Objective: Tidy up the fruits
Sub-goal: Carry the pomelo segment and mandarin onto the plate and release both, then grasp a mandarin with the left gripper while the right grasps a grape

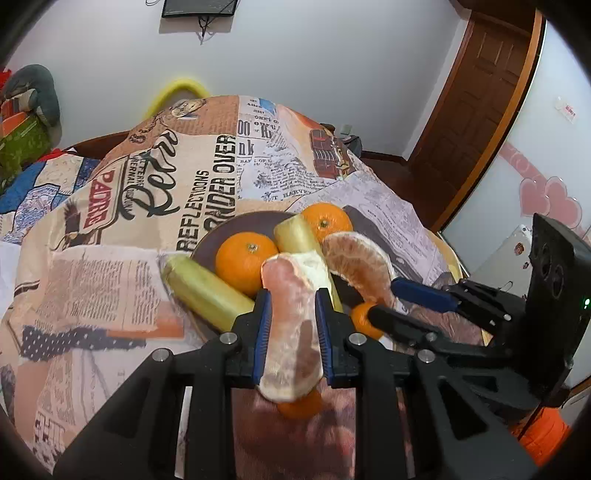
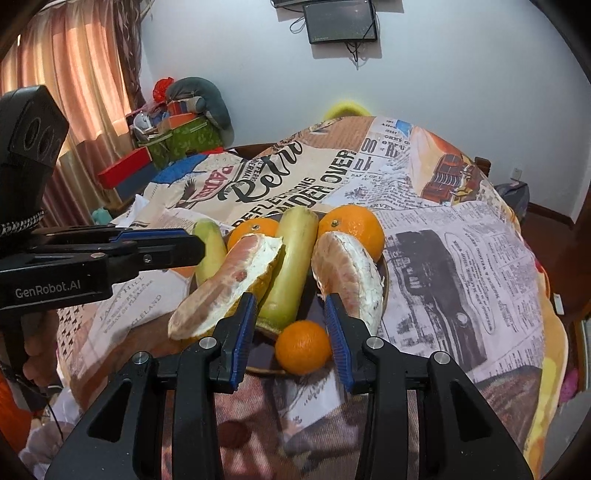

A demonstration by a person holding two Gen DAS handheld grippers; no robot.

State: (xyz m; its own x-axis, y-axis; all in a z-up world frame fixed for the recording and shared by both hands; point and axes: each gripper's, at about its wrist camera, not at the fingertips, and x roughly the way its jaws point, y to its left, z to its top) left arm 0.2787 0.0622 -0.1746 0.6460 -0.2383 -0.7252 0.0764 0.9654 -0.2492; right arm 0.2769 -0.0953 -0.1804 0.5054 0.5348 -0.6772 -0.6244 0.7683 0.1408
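My left claw (image 1: pixel 291 325) is closed on a peeled pomelo wedge (image 1: pixel 291 332), its blue pads (image 1: pixel 263 332) pressing both flanks of the pale pink flesh; the wedge stands lengthwise between the fingers, above the near rim of the brown plate (image 1: pixel 236 225). In the right wrist view the same wedge (image 2: pixel 225 284) hangs tilted from the tip of the left claw (image 2: pixel 199 251), over the plate's left edge. My right claw (image 2: pixel 291 325) is spread wide and holds nothing; a small orange (image 2: pixel 303 347) lies on the plate between its blue pads (image 2: pixel 340 343), touching neither. A second pomelo wedge (image 2: pixel 347 273) rests on the plate's right side, just beside the right finger. Between the two wedges lies a yellow-green banana piece (image 2: pixel 290 266); another banana piece (image 2: pixel 208 251) lies at the plate's left edge, partly behind the left claw. Two larger oranges sit at the far side of the plate: one left (image 2: pixel 255 230), one right (image 2: pixel 354 229). The plate stands on a worktop covered by a newspaper-print cloth (image 2: pixel 461 266). Beyond it are a white wall (image 2: pixel 443 110) with a dark screen (image 2: pixel 341 22), and curtains (image 2: pixel 74 74) at the left.
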